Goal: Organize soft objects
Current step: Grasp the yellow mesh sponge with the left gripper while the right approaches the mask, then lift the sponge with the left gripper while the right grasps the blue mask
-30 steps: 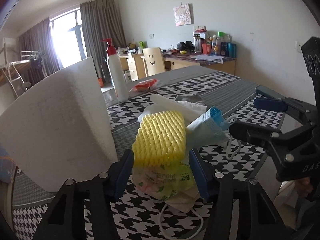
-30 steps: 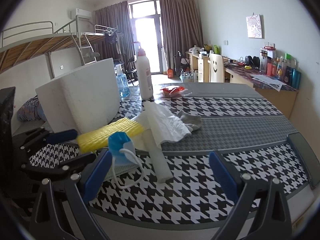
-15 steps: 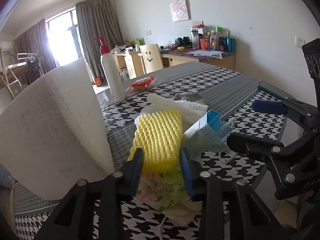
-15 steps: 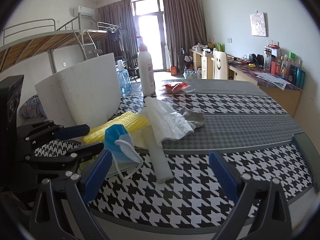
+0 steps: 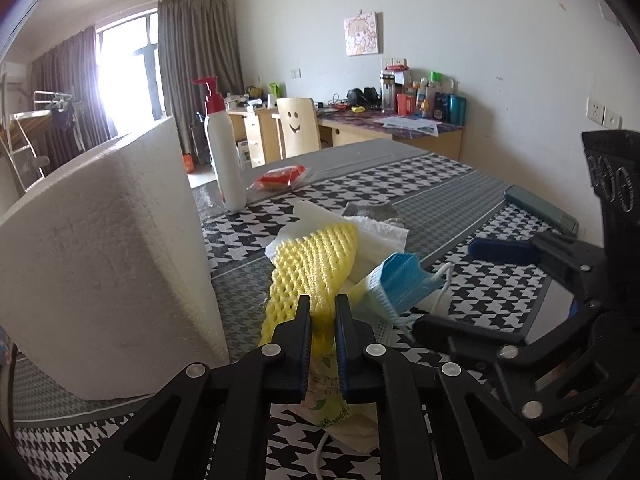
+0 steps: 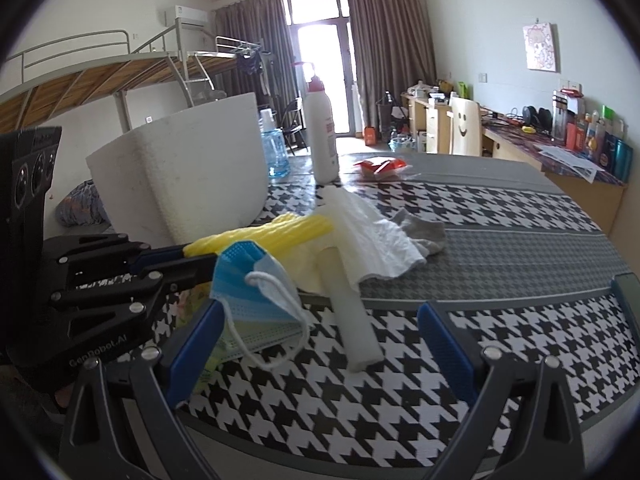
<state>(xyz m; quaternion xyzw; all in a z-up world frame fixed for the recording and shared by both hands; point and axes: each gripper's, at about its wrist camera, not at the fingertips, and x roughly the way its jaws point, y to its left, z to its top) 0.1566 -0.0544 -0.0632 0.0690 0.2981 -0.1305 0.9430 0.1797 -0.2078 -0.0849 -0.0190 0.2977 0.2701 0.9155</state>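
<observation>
Pinching the near end of the yellow foam net [image 5: 312,264], the left hand-held gripper [image 5: 322,312] has its jaws drawn narrow, the mesh squeezed thin between the blue pads. From that grip the net runs straight ahead and slightly to the right, its long axis nearly in line with the fingers, the far end resting on a crumpled white cloth [image 6: 372,232] further out on the bench [image 6: 500,248]. Beneath the pinched end lies a green-printed plastic packet [image 5: 326,384], and I cannot tell whether the pads have caught it too. Just right of the left hand-held gripper sits a blue face mask [image 6: 256,280], its ear loop dangling toward the right hand-held gripper [image 6: 320,344], whose jaws stand wide with nothing between them; the mask lies at its left finger, and a white foam roll [image 6: 352,312] points away ahead of it. Left of the grip, close beside the net, stands a white foam box [image 5: 104,256]. The left hand plainly owns the net, so any lift should probably follow that long axis. A grey sock [image 6: 424,232] lies beyond the cloth, nearer the right hand.
</observation>
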